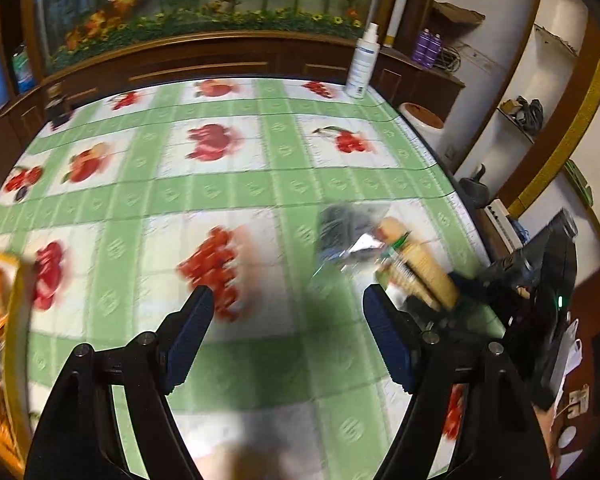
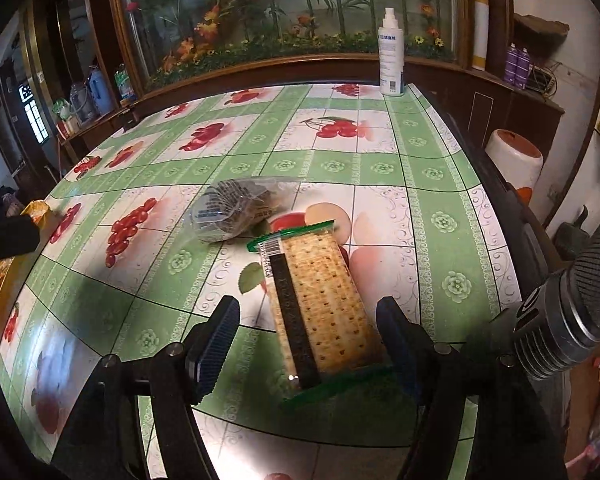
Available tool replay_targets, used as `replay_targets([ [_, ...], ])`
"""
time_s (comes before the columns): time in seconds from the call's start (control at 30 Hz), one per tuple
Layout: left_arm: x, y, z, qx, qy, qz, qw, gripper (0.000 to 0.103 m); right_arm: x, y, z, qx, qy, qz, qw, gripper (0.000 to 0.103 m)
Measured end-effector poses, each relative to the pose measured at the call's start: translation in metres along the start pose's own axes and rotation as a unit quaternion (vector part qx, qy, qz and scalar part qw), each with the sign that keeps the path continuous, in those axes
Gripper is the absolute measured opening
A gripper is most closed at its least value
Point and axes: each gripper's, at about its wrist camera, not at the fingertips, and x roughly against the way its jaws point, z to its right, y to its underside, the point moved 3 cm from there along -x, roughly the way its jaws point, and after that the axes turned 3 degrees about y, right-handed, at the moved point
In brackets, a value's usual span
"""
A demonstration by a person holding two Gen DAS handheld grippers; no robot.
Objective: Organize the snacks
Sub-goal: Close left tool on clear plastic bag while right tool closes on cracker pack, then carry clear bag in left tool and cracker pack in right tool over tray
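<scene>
Crackers (image 2: 320, 304) on fruit-print tablecloth (image 2: 440, 184) (cabinets behind).

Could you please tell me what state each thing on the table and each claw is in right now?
Cracker pack: sealed, lying flat between the right claw's fingers, not gripped.
Clear bag: lying on its side, just beyond the cracker pack.
Spray bottle: upright, capped, at the table's far edge.
Right claw: open.
Left claw: open, empty.
</scene>
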Motion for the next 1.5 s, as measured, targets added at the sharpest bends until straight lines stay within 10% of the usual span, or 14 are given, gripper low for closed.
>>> replay_targets([
  [0.37,-0.085,-0.031,0.041,-0.018,-0.016,-0.055,0.9982,0.077,-0.007,-0.001,0.0,-0.005,-0.017,-0.01,1.0,0.071],
  [0.63,-0.122,-0.019,0.042,-0.037,-0.052,-0.069,0.9956,0.067,-0.007,-0.002,0.002,-0.009,-0.025,-0.007,1.0,0.051],
  [1.1,-0.042,0.034,-0.035,0.006,-0.043,-0.03,0.9986,0.046,0.003,-0.001,-0.009,0.016,-0.018,0.022,0.999,0.048],
  [1.5,0.029,0.103,-0.109,0.042,-0.073,-0.004,0.9965,0.042,0.04,0.001,-0.063,-0.029,-0.163,0.033,0.986,0.047],
])
